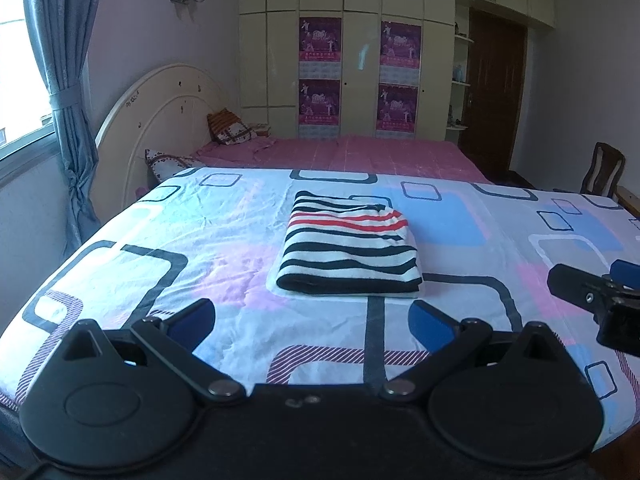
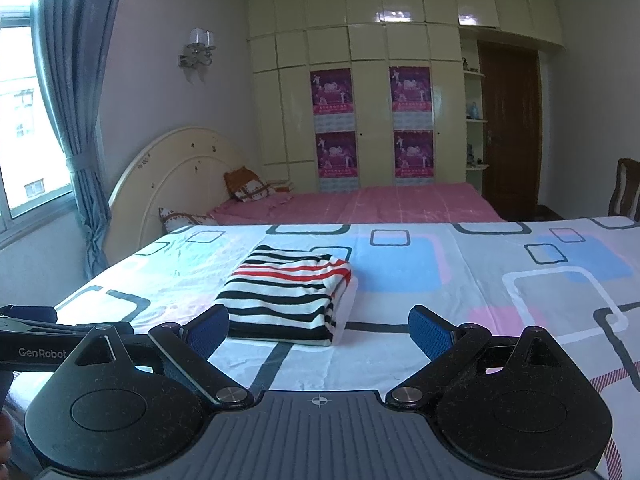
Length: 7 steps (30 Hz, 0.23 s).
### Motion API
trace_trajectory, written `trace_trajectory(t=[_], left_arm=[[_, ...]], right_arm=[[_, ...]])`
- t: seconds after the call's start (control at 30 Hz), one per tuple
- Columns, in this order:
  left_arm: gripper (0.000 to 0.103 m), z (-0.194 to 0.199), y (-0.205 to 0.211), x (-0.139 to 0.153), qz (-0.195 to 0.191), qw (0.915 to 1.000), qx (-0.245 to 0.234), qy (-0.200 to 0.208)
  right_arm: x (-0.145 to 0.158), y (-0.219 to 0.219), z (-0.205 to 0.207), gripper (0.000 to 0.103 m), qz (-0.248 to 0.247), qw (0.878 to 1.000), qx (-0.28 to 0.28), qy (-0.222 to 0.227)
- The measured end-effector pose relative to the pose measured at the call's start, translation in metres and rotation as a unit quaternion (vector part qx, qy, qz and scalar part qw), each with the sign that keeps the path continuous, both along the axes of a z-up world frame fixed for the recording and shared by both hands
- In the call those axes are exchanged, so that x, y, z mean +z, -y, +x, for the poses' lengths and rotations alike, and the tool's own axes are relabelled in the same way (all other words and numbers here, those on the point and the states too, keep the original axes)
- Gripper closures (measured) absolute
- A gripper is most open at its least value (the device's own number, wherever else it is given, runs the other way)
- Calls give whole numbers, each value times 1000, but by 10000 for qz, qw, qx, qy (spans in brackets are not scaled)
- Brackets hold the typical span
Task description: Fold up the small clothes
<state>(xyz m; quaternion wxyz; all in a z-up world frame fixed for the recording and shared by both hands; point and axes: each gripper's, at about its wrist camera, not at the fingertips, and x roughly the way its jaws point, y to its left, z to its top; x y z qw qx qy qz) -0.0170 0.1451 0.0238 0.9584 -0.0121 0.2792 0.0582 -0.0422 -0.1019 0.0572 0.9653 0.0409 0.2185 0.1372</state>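
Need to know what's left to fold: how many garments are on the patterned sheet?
1. A striped garment, already folded into a neat rectangle, lies mid-sheet ahead of both open claws. No others show on the patterned sheet, though its near edge is hidden behind the claws.

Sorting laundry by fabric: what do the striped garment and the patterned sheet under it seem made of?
The striped garment looks like soft matte knit, probably cotton jersey: thick, rounded folded edges. The patterned sheet looks like thin woven cotton or a blend: printed, fine creases, faint sheen. Neither fibre is certain.
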Motion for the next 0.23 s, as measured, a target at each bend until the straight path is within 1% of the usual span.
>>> trace_trajectory(t=[0.1,0.17,0.23], left_arm=[[3,1,-3,-1,-181,9997,-34,173],[2,5,-2,-2,-72,9998,-26,176],[0,12,-1,-3,32,9999,-23,97]], right_arm=[[-3,1,5,8,-10,10000,-27,-39],[-5,2,8,8,-17,10000,-51,-68],[-8,3,13,8,-21,9999,-77,-124]])
